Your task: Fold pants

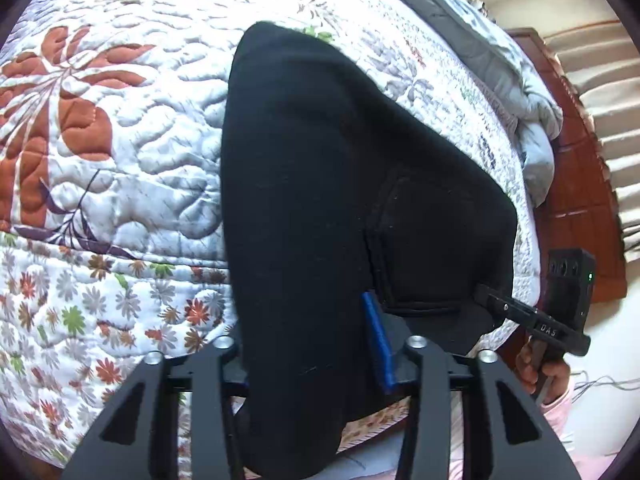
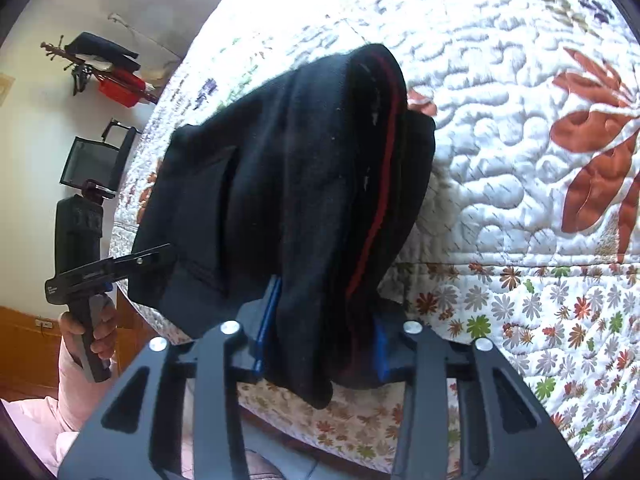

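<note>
Black pants [image 1: 320, 184] lie bunched on a quilted floral bedspread [image 1: 120, 152], with their near end lifted off it. My left gripper [image 1: 308, 344] is shut on a thick fold of them; one blue pad [image 1: 376, 340] presses the cloth and the other is hidden behind it. In the right wrist view the pants [image 2: 288, 184] show a thin red stripe. My right gripper [image 2: 324, 332] is shut on the bundle, a blue pad on each side. Each gripper appears in the other's view, at the garment's edge: right gripper [image 1: 492, 300], left gripper [image 2: 148, 258].
A grey duvet [image 1: 532, 120] is heaped at the bed's far right, beside a wooden bed frame [image 1: 580, 208]. A wall shelf with a red box [image 2: 120, 88] and a black chair [image 2: 96, 160] stand beyond the bed. A hand [image 2: 96, 332] and pink sleeve are low down.
</note>
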A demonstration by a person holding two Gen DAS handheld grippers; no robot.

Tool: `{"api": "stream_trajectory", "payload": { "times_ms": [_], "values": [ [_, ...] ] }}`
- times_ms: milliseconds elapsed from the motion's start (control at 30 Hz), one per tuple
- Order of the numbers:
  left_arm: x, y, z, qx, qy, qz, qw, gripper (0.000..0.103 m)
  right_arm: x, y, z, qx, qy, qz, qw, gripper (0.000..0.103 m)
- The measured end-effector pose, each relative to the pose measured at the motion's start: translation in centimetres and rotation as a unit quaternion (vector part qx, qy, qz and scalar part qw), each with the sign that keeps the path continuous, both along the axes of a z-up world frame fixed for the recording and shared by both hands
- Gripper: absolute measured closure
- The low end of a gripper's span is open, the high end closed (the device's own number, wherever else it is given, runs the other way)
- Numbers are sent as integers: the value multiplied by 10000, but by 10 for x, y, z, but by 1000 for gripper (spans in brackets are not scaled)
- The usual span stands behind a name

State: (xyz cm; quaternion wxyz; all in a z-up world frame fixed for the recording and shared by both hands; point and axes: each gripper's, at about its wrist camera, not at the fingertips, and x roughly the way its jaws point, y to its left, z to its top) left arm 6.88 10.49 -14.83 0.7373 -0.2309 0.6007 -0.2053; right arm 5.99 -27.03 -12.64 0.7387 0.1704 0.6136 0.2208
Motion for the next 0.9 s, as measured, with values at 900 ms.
{"api": "stream_trajectory", "payload": {
  "times_ms": [900],
  "values": [
    [125, -68, 10, -59, -660, 91, 9978, 58, 140, -51, 0, -1198, -463, -31, 9917, 52]
  ]
}}
